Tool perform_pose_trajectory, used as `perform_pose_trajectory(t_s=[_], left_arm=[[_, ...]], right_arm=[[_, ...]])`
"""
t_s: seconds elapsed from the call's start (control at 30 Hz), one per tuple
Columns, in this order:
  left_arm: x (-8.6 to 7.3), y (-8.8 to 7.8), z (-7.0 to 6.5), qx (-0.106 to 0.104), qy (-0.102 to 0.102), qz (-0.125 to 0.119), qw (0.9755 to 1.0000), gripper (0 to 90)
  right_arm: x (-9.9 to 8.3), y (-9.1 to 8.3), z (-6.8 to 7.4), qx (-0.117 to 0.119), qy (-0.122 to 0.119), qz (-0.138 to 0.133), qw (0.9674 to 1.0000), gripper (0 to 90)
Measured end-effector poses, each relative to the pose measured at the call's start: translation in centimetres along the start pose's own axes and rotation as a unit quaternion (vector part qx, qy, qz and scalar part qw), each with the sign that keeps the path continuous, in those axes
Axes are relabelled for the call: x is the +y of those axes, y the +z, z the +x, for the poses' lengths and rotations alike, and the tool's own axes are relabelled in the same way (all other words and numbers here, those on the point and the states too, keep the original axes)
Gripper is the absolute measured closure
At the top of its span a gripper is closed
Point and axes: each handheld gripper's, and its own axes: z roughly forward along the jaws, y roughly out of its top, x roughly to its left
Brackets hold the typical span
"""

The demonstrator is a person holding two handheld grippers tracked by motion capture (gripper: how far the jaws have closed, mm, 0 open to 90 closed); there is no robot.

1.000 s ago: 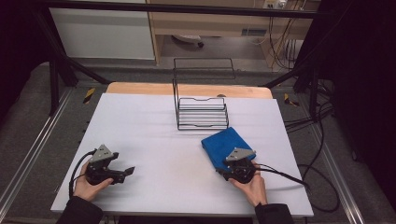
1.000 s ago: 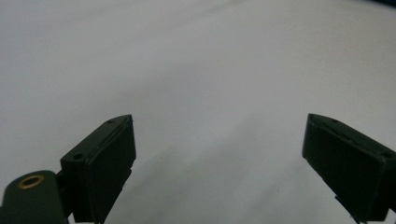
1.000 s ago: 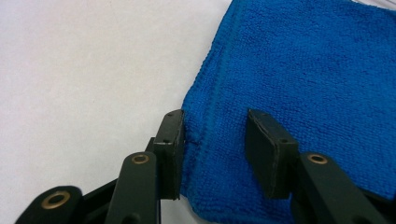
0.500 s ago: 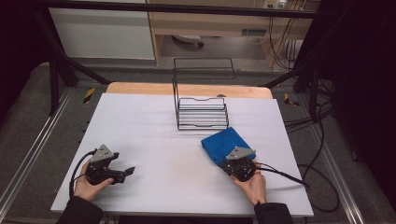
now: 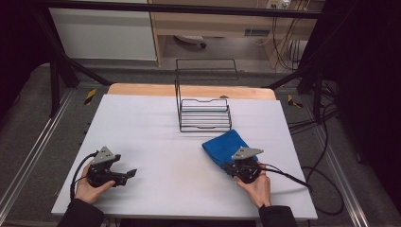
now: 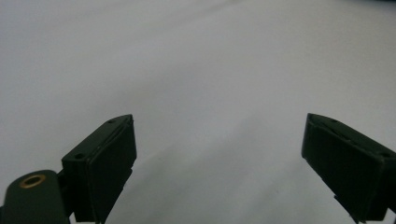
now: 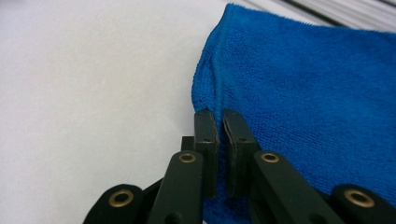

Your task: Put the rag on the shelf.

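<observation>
- The right gripper (image 7: 219, 119) has its jaws pressed nearly together, pinching the near edge of a blue cloth (image 7: 308, 88).
- The left gripper (image 6: 219, 154) has its jaws spread wide with nothing between them, over bare white counter (image 6: 196, 60).
- From above, the cloth (image 5: 224, 146) lies at the right front of the counter (image 5: 142, 118), just in front of a black wire rack (image 5: 204, 101).
- The left gripper (image 5: 124, 174) sits well apart, at the left front.
</observation>
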Motion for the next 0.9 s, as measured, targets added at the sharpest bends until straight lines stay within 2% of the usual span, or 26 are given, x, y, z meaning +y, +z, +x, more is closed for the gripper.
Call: perform_pose_trajectory(t_s=[0.27, 0.43, 0.5, 0.73, 0.9], left_arm=[[0.0, 0.0, 0.0, -0.001, 0.0, 0.0, 1.0, 10.3], [0.0, 0.0, 0.0, -0.002, 0.0, 0.0, 1.0, 10.3], [0.0, 0.0, 0.0, -0.002, -0.001, 0.0, 1.0, 10.3], [0.0, 0.0, 0.0, -0.002, -0.001, 0.0, 1.0, 10.3], [0.0, 0.1, 0.0, -0.003, -0.001, 0.001, 1.0, 10.3]], right_arm=[[0.5, 0.0, 1.1, 0.018, -0.008, 0.002, 0.9998, 86.6], [0.6, -0.1, 1.1, 0.024, -0.005, 0.005, 0.9997, 86.7], [0.7, -0.2, 1.3, 0.031, 0.003, 0.0, 0.9995, 86.7], [1.5, -0.5, 2.5, 0.052, 0.008, -0.015, 0.9985, 86.7], [2.3, -0.5, 3.6, 0.075, 0.016, -0.032, 0.9966, 86.8]])
